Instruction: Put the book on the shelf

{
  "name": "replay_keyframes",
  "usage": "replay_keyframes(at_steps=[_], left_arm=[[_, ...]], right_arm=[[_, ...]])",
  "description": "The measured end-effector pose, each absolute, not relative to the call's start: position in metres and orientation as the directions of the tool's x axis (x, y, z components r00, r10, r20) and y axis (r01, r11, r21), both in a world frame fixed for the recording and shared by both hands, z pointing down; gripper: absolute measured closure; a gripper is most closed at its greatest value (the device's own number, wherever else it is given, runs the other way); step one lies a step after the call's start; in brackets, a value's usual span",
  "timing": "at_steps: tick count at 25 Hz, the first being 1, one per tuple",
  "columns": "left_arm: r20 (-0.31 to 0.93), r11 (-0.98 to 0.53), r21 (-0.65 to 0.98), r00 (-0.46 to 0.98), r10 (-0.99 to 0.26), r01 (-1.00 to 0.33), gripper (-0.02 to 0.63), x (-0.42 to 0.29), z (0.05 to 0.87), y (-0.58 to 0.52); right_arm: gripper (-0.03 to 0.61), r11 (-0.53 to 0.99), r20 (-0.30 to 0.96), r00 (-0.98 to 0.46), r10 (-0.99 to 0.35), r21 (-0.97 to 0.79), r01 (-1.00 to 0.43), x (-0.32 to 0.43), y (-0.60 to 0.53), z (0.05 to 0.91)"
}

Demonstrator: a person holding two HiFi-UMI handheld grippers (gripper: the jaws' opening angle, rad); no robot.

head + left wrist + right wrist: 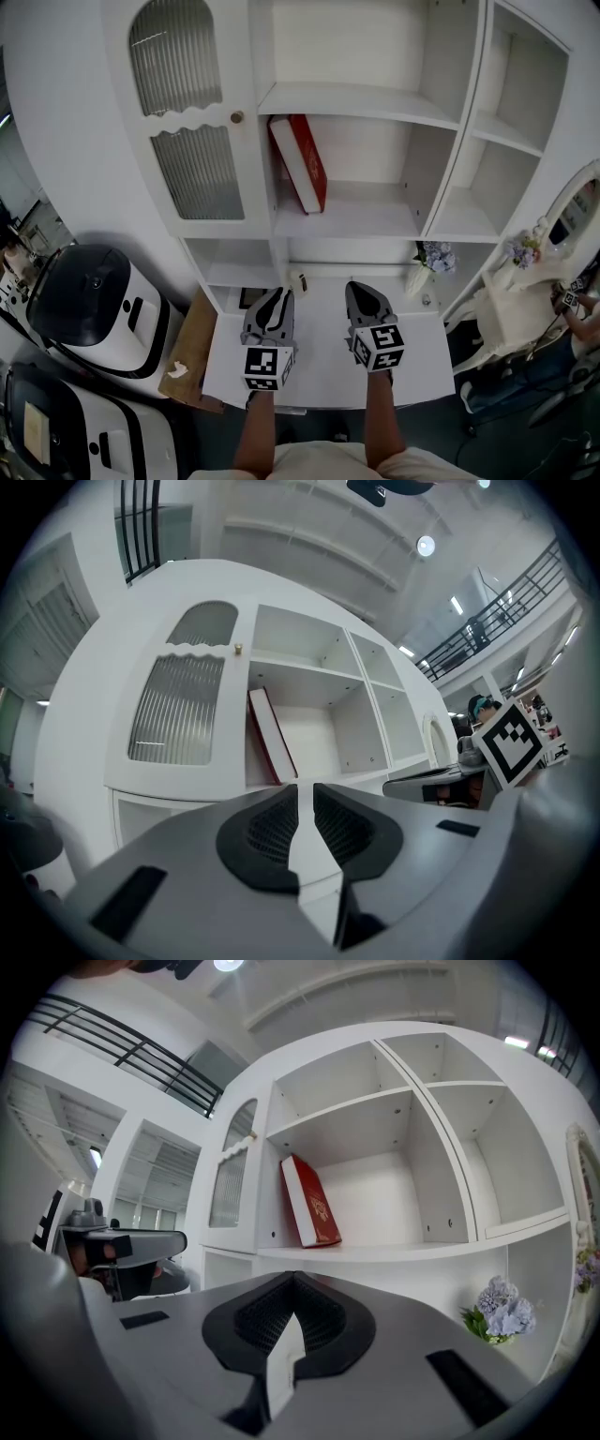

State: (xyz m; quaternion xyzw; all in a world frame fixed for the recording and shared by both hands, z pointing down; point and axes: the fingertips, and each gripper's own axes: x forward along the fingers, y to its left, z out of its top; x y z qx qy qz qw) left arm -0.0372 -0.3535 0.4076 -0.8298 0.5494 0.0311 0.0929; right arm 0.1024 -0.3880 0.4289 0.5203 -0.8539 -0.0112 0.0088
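Two grippers hover side by side in front of the white cabinet (112,112), over its counter ledge (323,370), and neither carries anything. The left gripper (283,293) has its jaws only narrowly apart with nothing in the slit, and the right gripper (355,287) has its jaws brought together at the tips, also on nothing. Both point up at the cabinet's open middle compartment, which suggests the placing is done and the tools are simply standing clear of it. At the right end of the cabinet's counter a small bunch of pale flowers (436,255) stands well away from both tools. Farther in, the red book (302,159) stands on the cabinet's middle shelf (361,220), at that compartment's left end; its foot is set out from the left wall and its top leans against it, a pose that probably keeps it from toppling with no neighbour to prop it. The cabinet's ribbed glass door (192,169) is just left of that wall, and the shelves above the book show nothing on them
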Motion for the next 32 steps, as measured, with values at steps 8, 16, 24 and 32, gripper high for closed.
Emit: replay_keyframes(at_steps=[8,16,24,32], left_arm=[[-0.163,-0.410,-0.077,0.417,-0.894,-0.909,0.596,-0.044,0.408,-0.353],[-0.150,-0.416,-0.058,0.420,-0.895,-0.908,0.597,-0.046,0.412,-0.351],[-0.143,-0.425,-0.045,0.427,-0.893,-0.904,0.597,-0.045,0.414,-0.348],[-0.137,-0.410,-0.056,0.414,-0.900,-0.910,0.597,-0.044,0.416,-0.345]], right_arm=[[0.560,0.484,-0.007,-0.484,-0.875,0.036,-0.875,0.091,-0.388,0.426],[0.560,0.489,0.010,-0.489,-0.872,0.039,-0.871,0.087,-0.386,0.430],[0.560,0.484,0.009,-0.484,-0.875,0.034,-0.874,0.090,-0.383,0.429],[0.560,0.495,0.016,-0.495,-0.869,0.042,-0.868,0.090,-0.379,0.432]])
